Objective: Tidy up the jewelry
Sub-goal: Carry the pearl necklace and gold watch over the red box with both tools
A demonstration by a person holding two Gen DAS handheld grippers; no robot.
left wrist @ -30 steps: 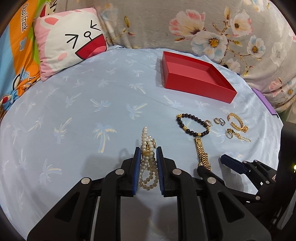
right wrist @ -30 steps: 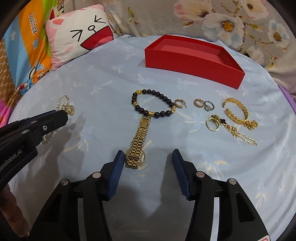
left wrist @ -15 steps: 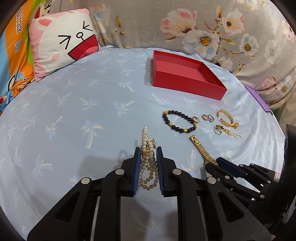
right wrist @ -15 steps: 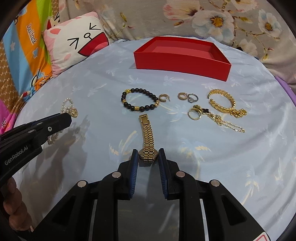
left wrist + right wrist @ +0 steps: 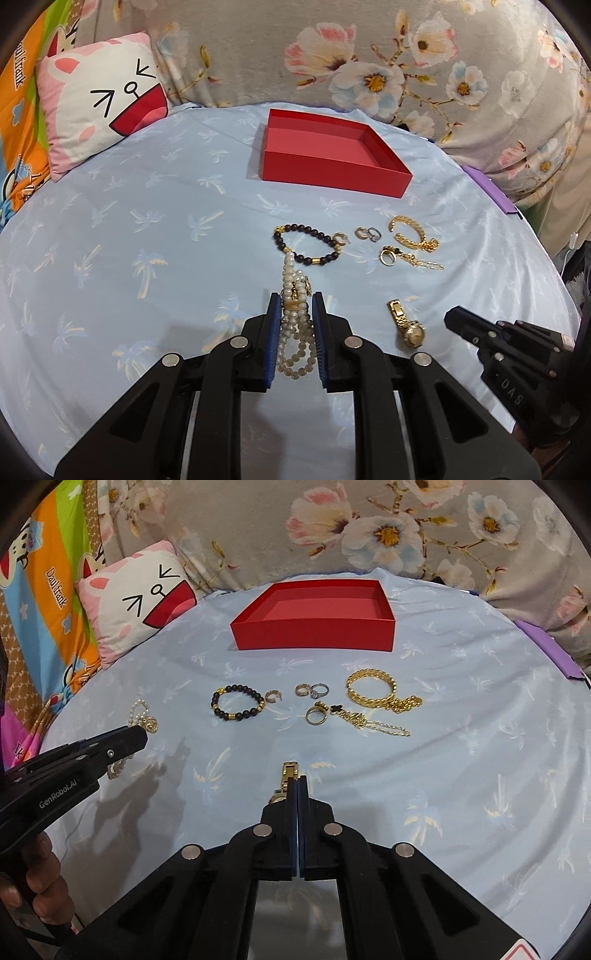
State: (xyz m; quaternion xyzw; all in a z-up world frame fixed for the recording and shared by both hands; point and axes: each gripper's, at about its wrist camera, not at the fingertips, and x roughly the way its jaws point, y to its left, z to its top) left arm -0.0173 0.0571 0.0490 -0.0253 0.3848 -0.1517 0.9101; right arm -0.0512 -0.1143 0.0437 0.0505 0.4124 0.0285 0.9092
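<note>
My left gripper is shut on a pearl necklace and holds it above the blue sheet. My right gripper is shut on a gold watch, whose band end sticks out past the fingertips; the watch also hangs in the left wrist view. An open, empty red box stands at the back. On the sheet lie a black bead bracelet, three rings, a gold bangle and a gold chain.
A cat-face pillow leans at the back left. A floral blanket runs along the back. A purple object lies at the sheet's right edge. The left gripper's body shows at the left.
My right gripper closed on the gold watch and lifted it off the sheet. My left gripper has kept the pearl necklace and risen, moving toward the box.
</note>
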